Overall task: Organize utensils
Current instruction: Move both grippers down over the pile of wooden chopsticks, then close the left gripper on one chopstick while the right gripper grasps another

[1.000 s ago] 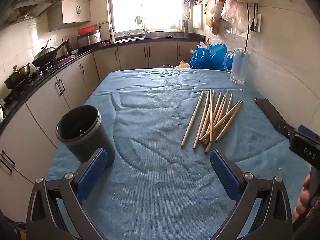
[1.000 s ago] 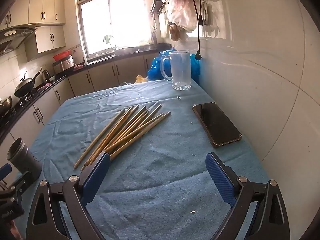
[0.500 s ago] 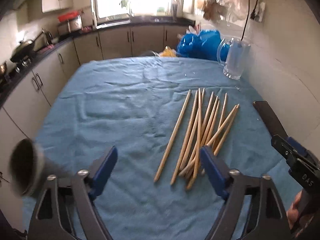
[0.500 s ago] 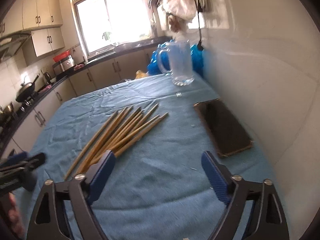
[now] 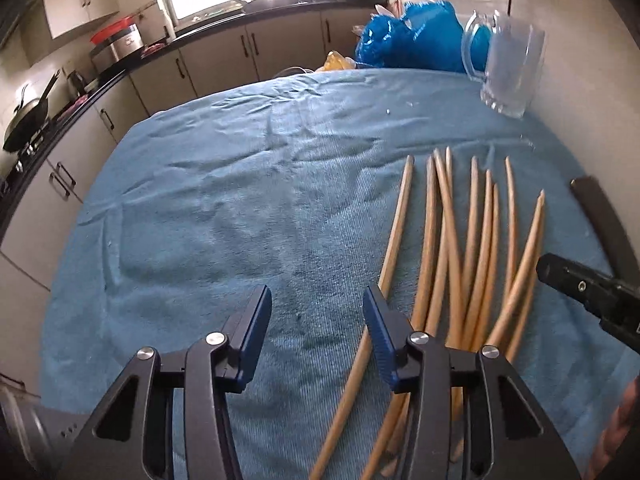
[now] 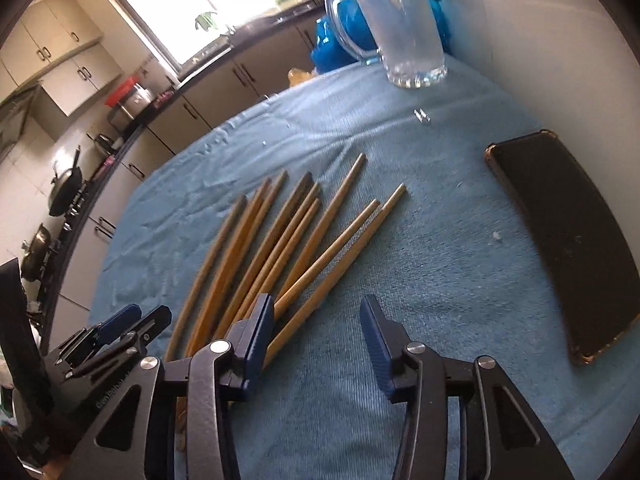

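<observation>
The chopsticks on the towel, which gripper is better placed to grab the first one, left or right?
Probably the left. The left gripper is open with its right finger already beside the outermost of the chopsticks. The right gripper is open too, but mostly over bare blue towel.

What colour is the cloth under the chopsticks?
Blue cloth, clearest in the right wrist view.

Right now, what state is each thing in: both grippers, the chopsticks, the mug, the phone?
Left gripper: open, empty, low beside the chopsticks.
Right gripper: open, empty, at the chopsticks' near ends.
Chopsticks: loose, fanned flat on the blue cloth.
Glass mug: upright, looks empty.
Phone: flat, screen dark.
</observation>
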`<state>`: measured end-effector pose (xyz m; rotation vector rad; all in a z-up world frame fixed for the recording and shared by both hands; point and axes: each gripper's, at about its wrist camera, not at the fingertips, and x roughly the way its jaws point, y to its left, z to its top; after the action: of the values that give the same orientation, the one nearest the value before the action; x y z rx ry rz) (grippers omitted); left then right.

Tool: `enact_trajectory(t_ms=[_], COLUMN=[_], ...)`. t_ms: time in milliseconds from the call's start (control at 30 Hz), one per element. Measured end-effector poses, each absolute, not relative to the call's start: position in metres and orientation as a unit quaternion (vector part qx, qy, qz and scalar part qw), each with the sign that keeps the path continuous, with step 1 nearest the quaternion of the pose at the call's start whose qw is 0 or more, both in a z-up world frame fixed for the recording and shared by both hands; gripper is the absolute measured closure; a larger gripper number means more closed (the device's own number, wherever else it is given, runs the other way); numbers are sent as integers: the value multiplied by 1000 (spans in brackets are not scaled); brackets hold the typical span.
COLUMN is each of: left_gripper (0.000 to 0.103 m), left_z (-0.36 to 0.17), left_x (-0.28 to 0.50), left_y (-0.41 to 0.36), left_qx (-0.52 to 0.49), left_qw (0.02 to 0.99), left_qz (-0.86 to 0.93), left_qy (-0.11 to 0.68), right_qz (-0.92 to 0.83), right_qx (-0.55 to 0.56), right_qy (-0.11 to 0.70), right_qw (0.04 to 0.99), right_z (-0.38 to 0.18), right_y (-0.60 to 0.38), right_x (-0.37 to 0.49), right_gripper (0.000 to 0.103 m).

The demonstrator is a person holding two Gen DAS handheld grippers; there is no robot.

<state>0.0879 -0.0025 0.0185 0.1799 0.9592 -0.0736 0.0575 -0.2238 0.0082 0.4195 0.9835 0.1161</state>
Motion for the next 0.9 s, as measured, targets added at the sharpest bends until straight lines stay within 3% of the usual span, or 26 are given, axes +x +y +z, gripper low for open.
enact_trajectory(t_ms=[167, 233, 267, 300, 333, 400, 433, 767, 900], left_gripper=[57, 80, 99, 103, 103, 103, 103, 103, 103], left_z=[12, 13, 13, 13, 13, 13, 13, 14, 23], left_x=[94, 93, 92, 90, 89, 86, 84, 50, 40], left_y=[-1, -2, -3, -5, -6, -7, -3, 26, 29], left_qx=[81, 78, 75, 83, 85, 81, 74, 18, -1], left_qw=[878, 877, 875, 875, 873, 873, 871, 857, 870], left_qz=[-41, -59, -66, -56, -55, -54, -50, -65, -96], left_qy=[470, 470, 473, 474, 477, 479, 482, 511, 484], right_qz=[41, 37, 38, 36, 37, 48, 47, 52, 63], right_qx=[172, 158, 156, 149, 148, 160, 159, 172, 166], right_qy=[483, 486, 483, 482, 479, 480, 484, 503, 485], right_qw=[858, 859, 861, 862, 864, 861, 859, 845, 857], right_z=[4, 4, 5, 5, 5, 6, 8, 3, 12], right_y=[-218, -215, -214, -213, -212, -211, -211, -227, -230], right_x=[63, 65, 65, 65, 66, 68, 70, 52, 40], right_gripper=[55, 55, 55, 60, 67, 93, 98, 102, 101])
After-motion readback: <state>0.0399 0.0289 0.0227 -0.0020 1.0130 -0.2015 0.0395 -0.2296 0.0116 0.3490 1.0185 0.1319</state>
